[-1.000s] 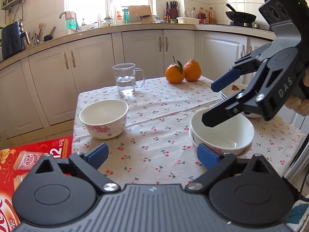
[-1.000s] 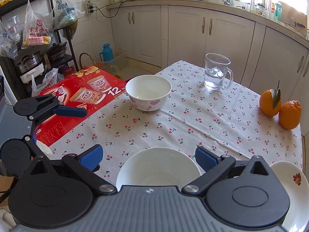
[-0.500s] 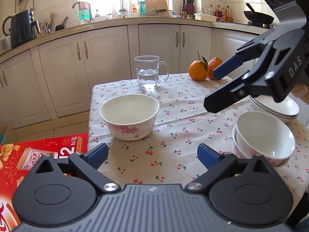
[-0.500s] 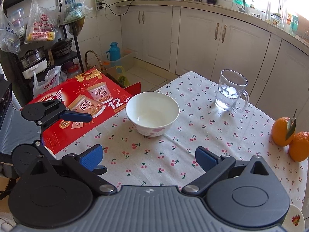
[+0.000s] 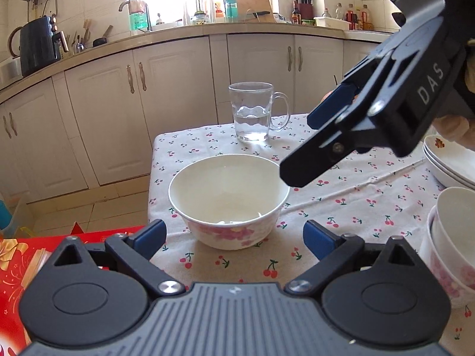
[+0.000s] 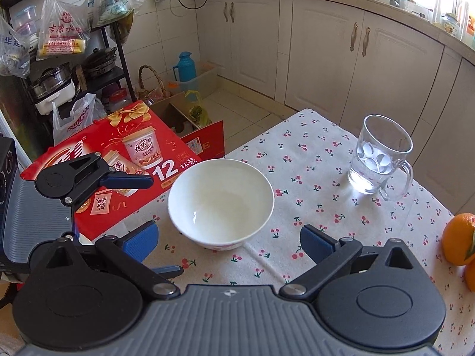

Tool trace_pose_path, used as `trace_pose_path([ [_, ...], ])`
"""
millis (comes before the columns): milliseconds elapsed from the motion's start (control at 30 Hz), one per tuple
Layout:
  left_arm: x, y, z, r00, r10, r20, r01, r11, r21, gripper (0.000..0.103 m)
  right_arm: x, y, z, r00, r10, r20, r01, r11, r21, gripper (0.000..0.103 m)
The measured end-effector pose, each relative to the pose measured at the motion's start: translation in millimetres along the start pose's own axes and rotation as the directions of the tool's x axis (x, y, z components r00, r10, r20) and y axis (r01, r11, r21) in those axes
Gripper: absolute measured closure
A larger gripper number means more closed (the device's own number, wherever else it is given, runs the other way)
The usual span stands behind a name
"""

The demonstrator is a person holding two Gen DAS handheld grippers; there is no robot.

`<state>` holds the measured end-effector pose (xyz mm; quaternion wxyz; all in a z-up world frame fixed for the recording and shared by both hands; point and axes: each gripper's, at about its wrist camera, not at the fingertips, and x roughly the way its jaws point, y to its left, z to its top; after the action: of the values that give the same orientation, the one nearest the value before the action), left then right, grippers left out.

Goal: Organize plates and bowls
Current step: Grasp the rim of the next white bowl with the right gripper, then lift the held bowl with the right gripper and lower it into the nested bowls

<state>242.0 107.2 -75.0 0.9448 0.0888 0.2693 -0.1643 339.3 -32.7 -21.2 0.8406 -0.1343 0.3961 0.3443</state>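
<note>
Now that both wide-open, empty grippers, left gripper [image 5: 233, 235] and right gripper [image 6: 228, 241], have swung from the stacked bowls [image 5: 454, 237] toward the lone bowl [image 5: 228, 198] near the tabletop's [image 5: 356, 195] left edge, it likely gets stacked next.

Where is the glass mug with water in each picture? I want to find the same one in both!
Left wrist view: the glass mug stands at the top middle, on the far edge of the table behind the lone bowl.
Right wrist view: the glass mug is at the right, beyond the lone bowl.
Shared landmark: that white bowl with pink flowers.
</note>
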Motion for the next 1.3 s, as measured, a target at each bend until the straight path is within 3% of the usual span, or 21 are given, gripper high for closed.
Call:
trace_pose_path([
  [333, 22.0, -1.1, -1.9, 1.0, -0.012, -0.017, 0.012, 1.0, -0.002, 0.007, 52.2, -21.2, 21.9, 0.996, 0.061, -0.059, -0.061, 0.998, 0.011, 0.003],
  [567, 26.5, 0.2, -0.4, 1.0, -0.007, -0.013, 0.007, 1.0, -0.01, 0.009, 78.3, -31.1, 27.3, 0.991, 0.105, -0.085, -0.102, 0.994, 0.036, 0.018],
  [600, 26.6, 0.5, -0.2, 1.0, -0.006, -0.012, 0.006, 1.0, -0.011, 0.013, 79.9, -31.0, 27.3, 0.991, 0.104, -0.084, -0.102, 0.994, 0.036, 0.021],
  [800, 28.7, 3.9, 0.7, 1.0, -0.004, -0.012, 0.004, 1.0, -0.03, 0.016, 84.7, -30.6, 26.4, 0.988, 0.127, -0.088, -0.124, 0.991, 0.041, 0.031],
  [1300, 21.3, 2.5, 2.7, 0.999, -0.017, -0.036, 0.015, 0.998, -0.055, 0.016, 75.3, -27.9, 24.6, 0.988, 0.137, -0.076, -0.134, 0.99, 0.046, 0.032],
])
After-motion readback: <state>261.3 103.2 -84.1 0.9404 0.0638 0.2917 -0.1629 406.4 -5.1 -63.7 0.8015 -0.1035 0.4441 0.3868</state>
